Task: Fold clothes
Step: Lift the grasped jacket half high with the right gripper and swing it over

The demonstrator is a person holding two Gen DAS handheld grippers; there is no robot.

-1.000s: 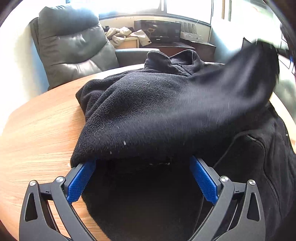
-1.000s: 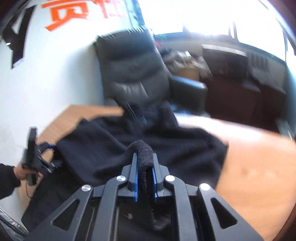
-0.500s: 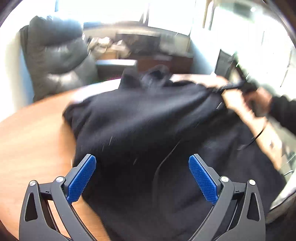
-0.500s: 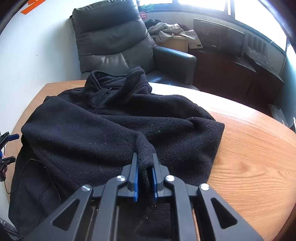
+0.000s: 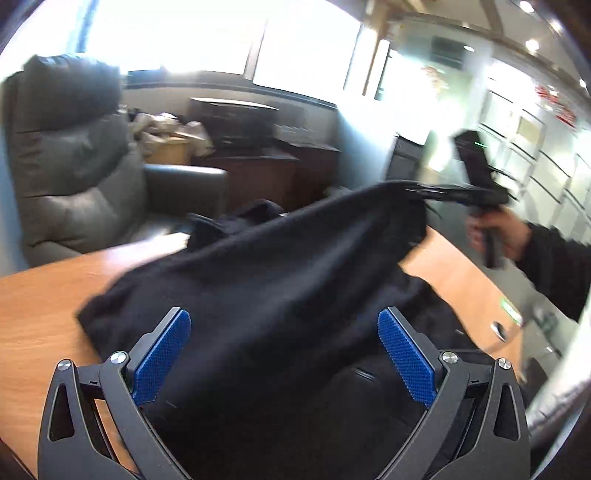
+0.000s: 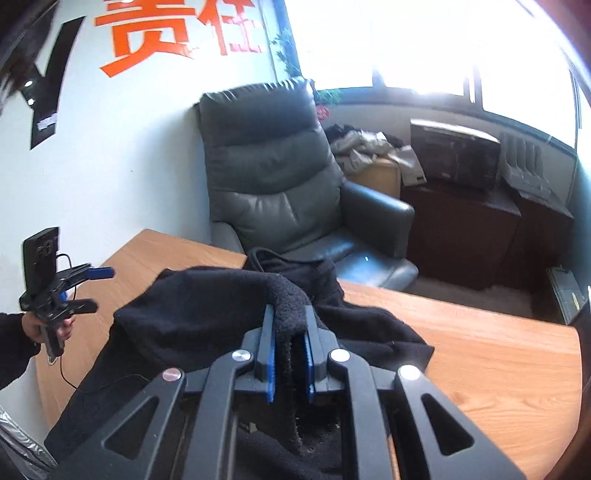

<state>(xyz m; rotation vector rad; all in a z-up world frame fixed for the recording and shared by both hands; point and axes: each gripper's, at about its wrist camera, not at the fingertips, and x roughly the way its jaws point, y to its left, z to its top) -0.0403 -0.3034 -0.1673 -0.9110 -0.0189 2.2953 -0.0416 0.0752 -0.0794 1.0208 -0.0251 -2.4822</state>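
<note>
The right tool (image 6: 290, 354) pinches a fold of the fleece (image 6: 229, 314), lifting it off the surface (image 6: 480, 350); the left tool (image 5: 284, 354) gapes empty, fleece just ahead.

A: The fleece jacket (image 6: 207, 317) is plain black, and the table (image 6: 480, 354) under it is orange-brown with a wood grain.

B: The left gripper (image 5: 284, 354) has a black frame and blue, finely cross-hatched pads (image 5: 162, 360). The right gripper (image 6: 290, 354) matches.

A: The armchair (image 6: 269, 173) is dark grey-green leather. On the white wall (image 6: 122, 147) the lettering (image 6: 177, 29) is orange
</note>
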